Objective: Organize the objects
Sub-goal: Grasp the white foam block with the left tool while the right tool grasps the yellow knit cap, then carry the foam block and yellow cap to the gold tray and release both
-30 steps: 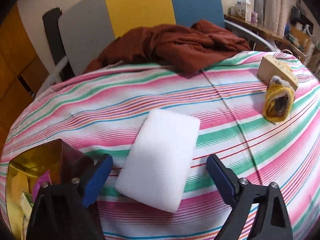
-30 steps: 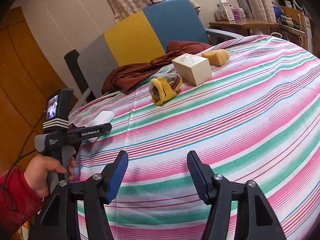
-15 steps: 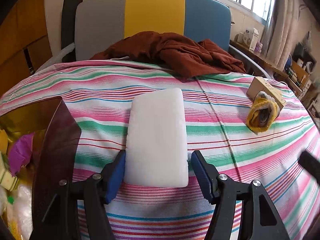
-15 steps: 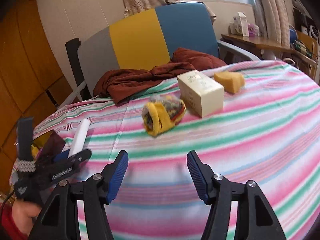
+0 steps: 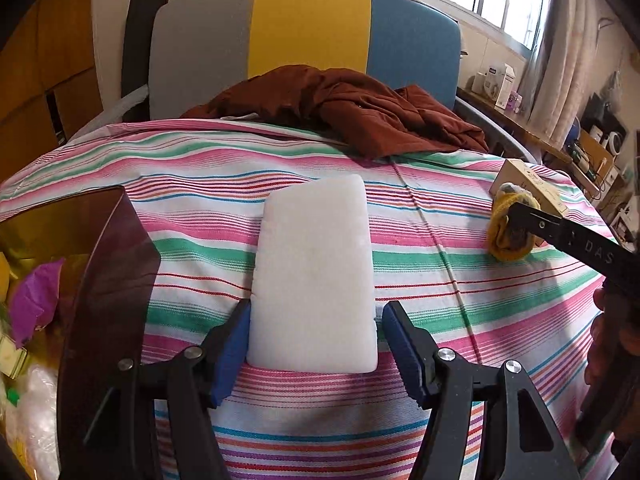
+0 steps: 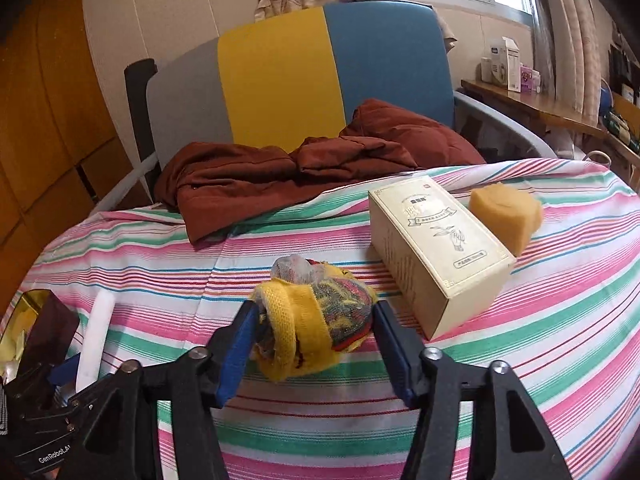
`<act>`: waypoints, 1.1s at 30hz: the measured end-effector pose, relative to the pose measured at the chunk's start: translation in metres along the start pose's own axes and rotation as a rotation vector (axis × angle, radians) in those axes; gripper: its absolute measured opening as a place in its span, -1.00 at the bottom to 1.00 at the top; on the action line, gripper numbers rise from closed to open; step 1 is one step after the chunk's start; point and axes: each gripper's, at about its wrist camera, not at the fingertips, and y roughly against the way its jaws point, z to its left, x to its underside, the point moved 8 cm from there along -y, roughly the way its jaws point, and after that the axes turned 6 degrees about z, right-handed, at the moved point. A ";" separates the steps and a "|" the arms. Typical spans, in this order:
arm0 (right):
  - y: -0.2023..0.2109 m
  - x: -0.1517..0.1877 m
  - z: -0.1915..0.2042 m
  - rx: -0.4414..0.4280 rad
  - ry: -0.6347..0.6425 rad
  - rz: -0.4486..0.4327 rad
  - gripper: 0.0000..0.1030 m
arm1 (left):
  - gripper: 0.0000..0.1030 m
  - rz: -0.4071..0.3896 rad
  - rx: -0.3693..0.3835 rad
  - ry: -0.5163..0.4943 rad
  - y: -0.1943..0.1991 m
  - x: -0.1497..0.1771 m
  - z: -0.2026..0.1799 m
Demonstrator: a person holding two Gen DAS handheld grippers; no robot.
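The white foam block (image 5: 314,276) lies flat on the striped cloth, long side running toward twelve o'clock, its near end at six. At about two o'clock from it, well apart, sits a yellow knitted bundle (image 6: 316,324) with multicoloured stuff rolled inside. Just beside the bundle, at its two o'clock, a cream carton (image 6: 436,256) lies on its long side. A tan sponge (image 6: 506,212) rests touching the carton's far side.

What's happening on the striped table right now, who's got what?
A person works two handheld grippers. The left gripper has closed onto the near end of the white foam block. The right gripper has just been closing around the yellow knitted bundle, beside the cream box. Both things lie on the tablecloth.
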 end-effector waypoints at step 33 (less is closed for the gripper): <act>0.087 0.064 0.049 0.032 0.054 -0.164 -0.55 | 0.09 -0.193 -0.033 -0.087 0.064 0.024 -0.014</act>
